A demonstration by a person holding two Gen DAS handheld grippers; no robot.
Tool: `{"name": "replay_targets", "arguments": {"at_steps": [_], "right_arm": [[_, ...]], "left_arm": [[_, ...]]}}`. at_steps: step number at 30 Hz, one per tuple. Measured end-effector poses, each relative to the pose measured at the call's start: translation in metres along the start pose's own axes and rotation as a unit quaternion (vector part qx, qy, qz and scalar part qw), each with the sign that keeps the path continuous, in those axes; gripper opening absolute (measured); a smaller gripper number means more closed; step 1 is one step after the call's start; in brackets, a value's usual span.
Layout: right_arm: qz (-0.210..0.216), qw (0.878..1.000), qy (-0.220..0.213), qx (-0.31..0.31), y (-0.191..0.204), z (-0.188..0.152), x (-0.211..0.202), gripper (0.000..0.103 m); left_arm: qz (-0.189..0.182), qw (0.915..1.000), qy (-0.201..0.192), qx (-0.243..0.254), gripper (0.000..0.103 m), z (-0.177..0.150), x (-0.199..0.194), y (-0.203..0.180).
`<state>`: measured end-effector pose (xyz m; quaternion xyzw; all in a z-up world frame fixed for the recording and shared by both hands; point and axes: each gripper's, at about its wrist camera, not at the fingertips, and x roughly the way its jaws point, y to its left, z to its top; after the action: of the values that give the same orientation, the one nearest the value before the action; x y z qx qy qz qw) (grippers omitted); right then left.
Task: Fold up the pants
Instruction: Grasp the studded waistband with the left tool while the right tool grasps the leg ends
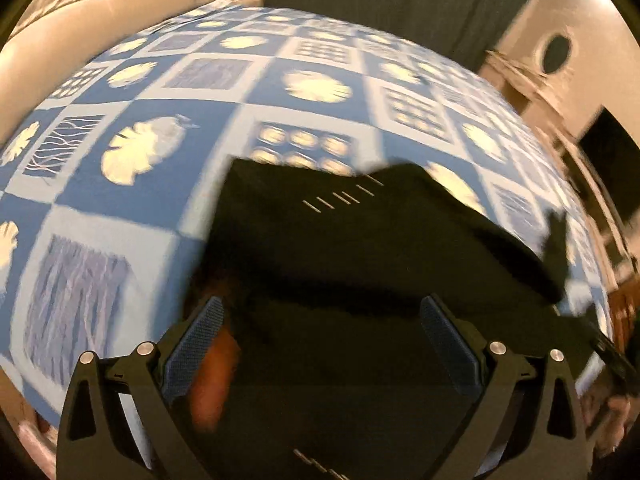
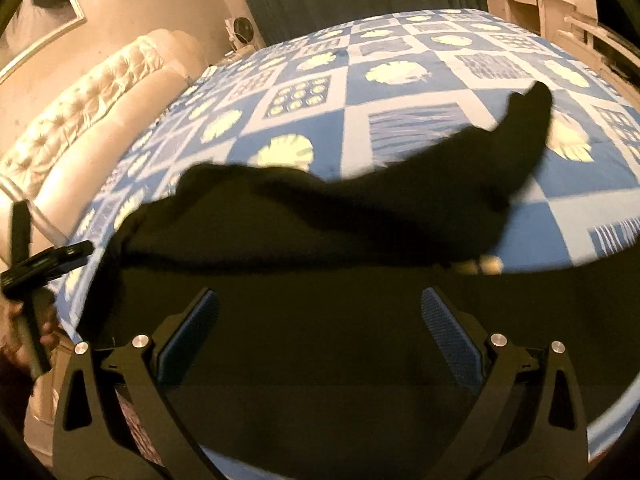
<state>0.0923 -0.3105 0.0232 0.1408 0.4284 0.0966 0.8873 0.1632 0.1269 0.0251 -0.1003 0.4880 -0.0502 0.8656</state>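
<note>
**Black pants spread on a patterned bed, both grippers open above them**

Nearest the camera in the left wrist view, the left gripper (image 1: 322, 344) hovers with its jaws spread wide, nothing pinched between them. Its blue textured pads (image 1: 198, 344) frame a stretch of dark cloth. That cloth is the black pants (image 1: 360, 248), lying on a bed (image 1: 120, 200) covered in a blue and white checked spread with pale leaf and circle prints. A short row of pale stitch marks (image 1: 344, 198) shows on the pants, on the side farther from the gripper. To the left of the pants, just beside the left pad, sits a blurred orange-brown patch (image 1: 216, 372); what it is cannot be told. To the right of the pants, at the picture's edge, part of the other gripper's dark body shows, blurred.

In the right wrist view, left of the pants (image 2: 320, 280), stands a cream tufted headboard (image 2: 80, 112), and the left gripper's black frame (image 2: 44, 264) appears there. The right gripper (image 2: 320, 336) has its jaws spread apart too, empty, over the dark cloth. To the right, one narrow end of the pants (image 2: 520, 132) stretches away across the bed (image 2: 400, 80). The picture is blurred.
</note>
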Motion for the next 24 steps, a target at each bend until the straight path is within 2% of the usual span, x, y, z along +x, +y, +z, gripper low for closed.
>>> {"name": "replay_targets", "arguments": {"at_steps": [4,8,12,15,21,24], "right_arm": [[0.006,1.000,-0.004,-0.010,0.010,0.032,0.022,0.101],[0.008,1.000,0.001,-0.030,0.021,0.057,0.045,0.101],[0.009,0.997,0.012,-0.069,0.032,0.075,0.070,0.101],[0.015,0.995,0.019,-0.101,0.042,0.088,0.089,0.101],[0.063,0.988,0.048,-0.130,0.060,0.110,0.121,0.101],[0.104,0.981,0.075,-0.145,0.070,0.123,0.139,0.101]], "left_arm": [[-0.012,0.9986,0.026,-0.044,0.099,0.044,0.036,0.047],[-0.018,0.9961,0.051,-0.069,0.099,0.067,0.071,0.078],[-0.058,0.9889,0.093,-0.100,0.099,0.081,0.106,0.102],[-0.085,0.9827,0.117,-0.116,0.099,0.086,0.121,0.106],[-0.088,0.9842,0.125,-0.088,0.098,0.101,0.131,0.100],[-0.096,0.9857,0.122,-0.066,0.097,0.101,0.128,0.098]]}}
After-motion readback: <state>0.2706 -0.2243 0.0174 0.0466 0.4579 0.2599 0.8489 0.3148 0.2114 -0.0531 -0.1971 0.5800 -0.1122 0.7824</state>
